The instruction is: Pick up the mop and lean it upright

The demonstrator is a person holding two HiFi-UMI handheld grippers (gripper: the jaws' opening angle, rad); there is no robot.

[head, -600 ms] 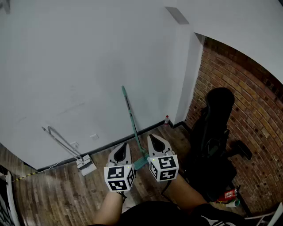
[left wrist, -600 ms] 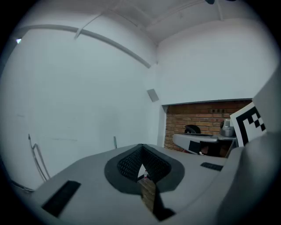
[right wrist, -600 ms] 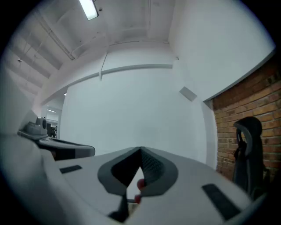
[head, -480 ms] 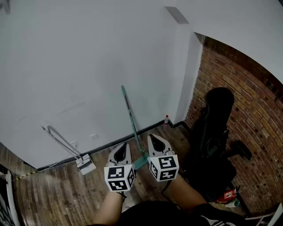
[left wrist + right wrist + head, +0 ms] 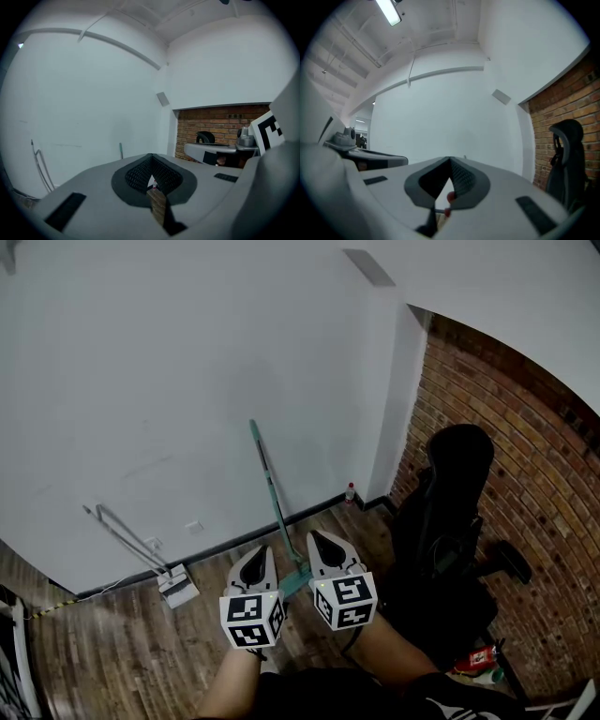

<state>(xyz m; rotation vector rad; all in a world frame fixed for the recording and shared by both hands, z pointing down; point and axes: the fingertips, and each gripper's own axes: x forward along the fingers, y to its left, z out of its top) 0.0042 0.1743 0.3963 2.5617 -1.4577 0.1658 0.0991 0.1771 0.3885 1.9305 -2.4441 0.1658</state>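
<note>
The mop has a green handle that leans upright against the white wall, with its green head on the wooden floor. Its handle top shows just over the jaws in the left gripper view. My left gripper and right gripper hang side by side just in front of the mop head, one on each side of the handle's foot. Both are shut with nothing between their jaws, and neither touches the mop. The left gripper and right gripper point toward the wall.
A metal-handled floor tool leans on the wall at the left. A small bottle stands by the wall corner. A black office chair stands at the right before the brick wall. A red item lies beside it.
The whole view has shifted slightly; both grippers stay shut and side by side. The mop keeps leaning on the wall.
</note>
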